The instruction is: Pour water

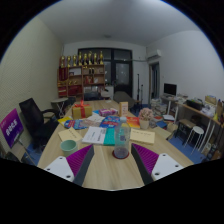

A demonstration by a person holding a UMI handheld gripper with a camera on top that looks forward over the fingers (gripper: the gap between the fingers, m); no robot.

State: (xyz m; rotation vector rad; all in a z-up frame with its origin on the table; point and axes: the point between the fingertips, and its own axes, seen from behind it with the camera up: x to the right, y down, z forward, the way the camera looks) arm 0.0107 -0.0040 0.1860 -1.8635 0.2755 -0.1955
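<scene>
On the bench (pixel 105 170), left of the jaws: green cup (pixel 68 146) | between and just beyond the fingertips: clear glass (pixel 121 142), standing upright, untouched | gripper (pixel 109 160): jaws released, spread wide | right, well beyond: chair (pixel 194 133) by a desk.

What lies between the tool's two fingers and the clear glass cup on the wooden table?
Only bare wooden table, seen in the gripper view; the clear glass cup stands just ahead of the open tool.
</scene>
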